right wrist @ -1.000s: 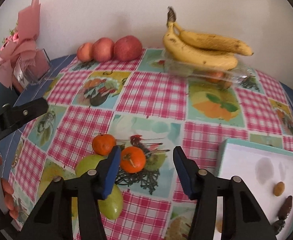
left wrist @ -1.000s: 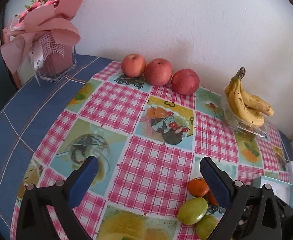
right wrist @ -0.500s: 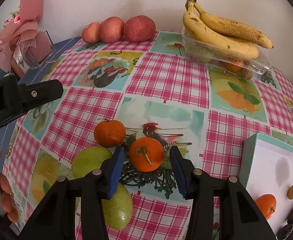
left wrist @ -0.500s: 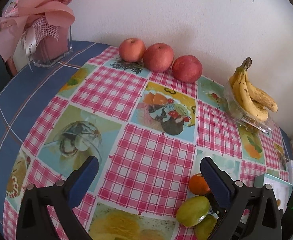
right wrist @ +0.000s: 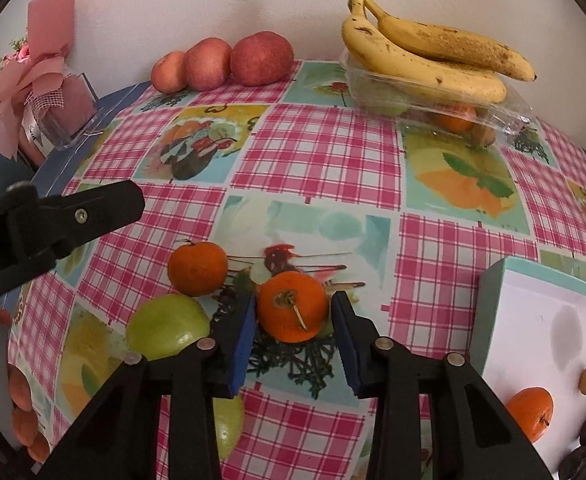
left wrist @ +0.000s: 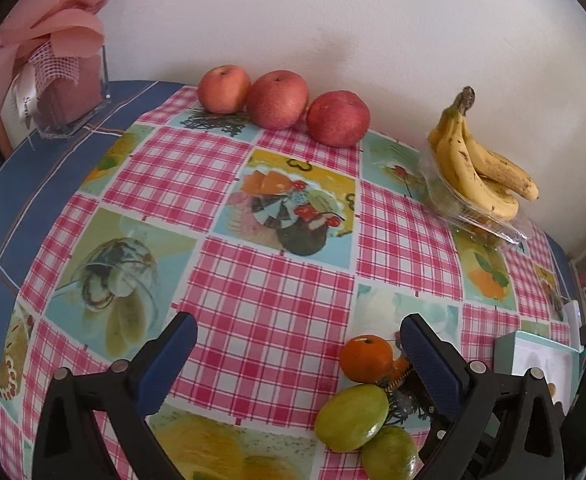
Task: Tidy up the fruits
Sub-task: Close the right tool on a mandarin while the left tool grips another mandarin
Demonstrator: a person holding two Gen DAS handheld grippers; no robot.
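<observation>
We had the right gripper (right wrist: 293,316) closing its fingers around the stemmed tangerine (right wrist: 293,306) just beside the green fruit (right wrist: 167,327), not yet pinched; next we judged a firm squeeze, then lifting.

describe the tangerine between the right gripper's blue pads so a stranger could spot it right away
On the pink checked tablecloth, look near the front, left of the white box, where two tangerines and green fruits cluster. The tangerine sits between the blue pads of the right gripper, whose jaws have just been closing. Unlike the other tangerine, it shows a long stem.
</observation>
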